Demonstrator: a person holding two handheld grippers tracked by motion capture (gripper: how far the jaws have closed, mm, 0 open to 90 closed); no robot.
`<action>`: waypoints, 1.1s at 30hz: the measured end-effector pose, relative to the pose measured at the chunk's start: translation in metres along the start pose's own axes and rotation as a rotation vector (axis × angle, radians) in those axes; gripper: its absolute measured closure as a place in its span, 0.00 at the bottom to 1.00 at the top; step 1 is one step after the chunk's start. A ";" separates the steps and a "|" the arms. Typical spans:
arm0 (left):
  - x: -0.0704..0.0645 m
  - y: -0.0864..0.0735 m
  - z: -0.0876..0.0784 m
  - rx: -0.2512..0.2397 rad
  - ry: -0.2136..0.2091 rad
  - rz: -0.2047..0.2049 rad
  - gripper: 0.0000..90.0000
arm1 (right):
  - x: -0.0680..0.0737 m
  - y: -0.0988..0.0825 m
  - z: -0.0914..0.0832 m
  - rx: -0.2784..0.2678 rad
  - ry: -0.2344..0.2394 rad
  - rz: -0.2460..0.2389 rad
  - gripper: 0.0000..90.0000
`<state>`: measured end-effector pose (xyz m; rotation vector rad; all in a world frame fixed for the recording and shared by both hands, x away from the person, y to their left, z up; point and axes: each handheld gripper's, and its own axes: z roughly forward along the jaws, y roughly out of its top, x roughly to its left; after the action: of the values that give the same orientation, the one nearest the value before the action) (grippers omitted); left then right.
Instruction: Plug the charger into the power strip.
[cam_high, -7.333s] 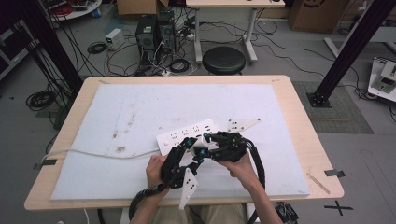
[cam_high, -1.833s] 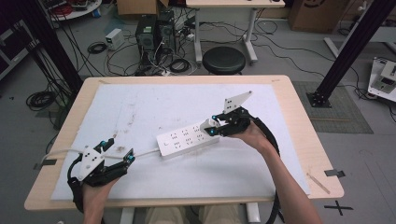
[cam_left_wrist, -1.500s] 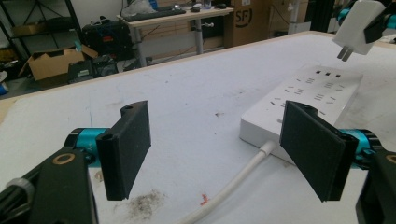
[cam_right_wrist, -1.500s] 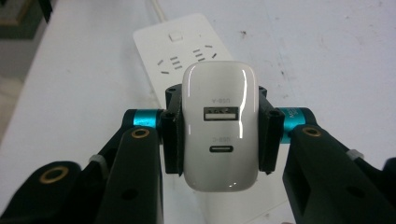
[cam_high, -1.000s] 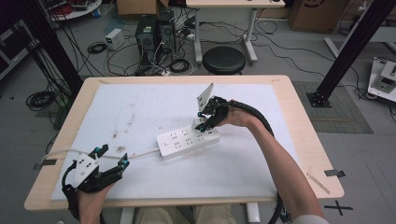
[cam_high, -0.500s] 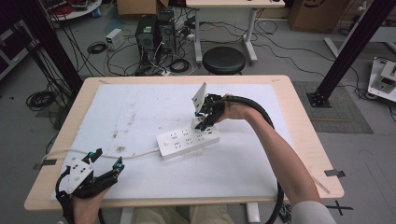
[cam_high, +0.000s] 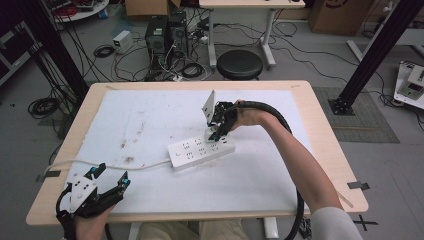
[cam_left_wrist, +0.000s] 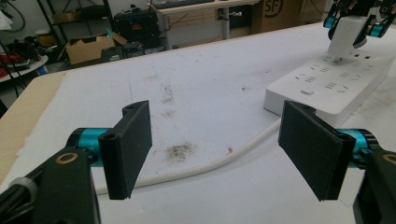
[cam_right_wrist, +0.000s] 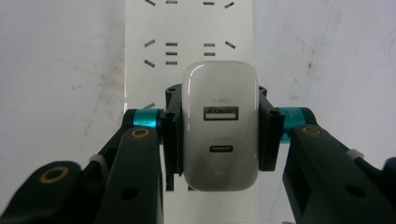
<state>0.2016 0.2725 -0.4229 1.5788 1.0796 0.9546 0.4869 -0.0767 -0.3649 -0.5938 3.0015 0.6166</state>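
Right gripper (cam_right_wrist: 219, 126) clamped on white charger (cam_right_wrist: 219, 126) over right end of power strip (cam_high: 200, 152) at table centre, left gripper (cam_high: 107, 180) empty, jaws wide, near left table corner beside white cord (cam_left_wrist: 210, 163)

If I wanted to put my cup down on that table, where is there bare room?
The far left of the white mat, beyond the power strip, is bare, as is the near right below the strip. It is crowded around the strip's right end, where the right gripper holds a charger.

Left gripper (cam_left_wrist: 215, 154) fingers apart, cable (cam_left_wrist: 205, 165), power strip (cam_left_wrist: 331, 88)
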 end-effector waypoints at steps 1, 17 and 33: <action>0.000 0.000 0.000 0.000 0.000 -0.001 0.29 | 0.000 0.000 0.000 0.000 0.002 0.001 0.70; -0.003 -0.001 0.000 0.002 -0.011 -0.003 0.29 | -0.006 -0.002 0.010 0.004 0.032 0.018 0.70; -0.004 0.000 0.004 0.003 -0.023 0.000 0.29 | -0.004 0.000 0.011 0.012 0.023 0.058 0.71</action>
<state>0.2045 0.2673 -0.4241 1.5886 1.0653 0.9339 0.4900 -0.0710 -0.3750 -0.5182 3.0520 0.5985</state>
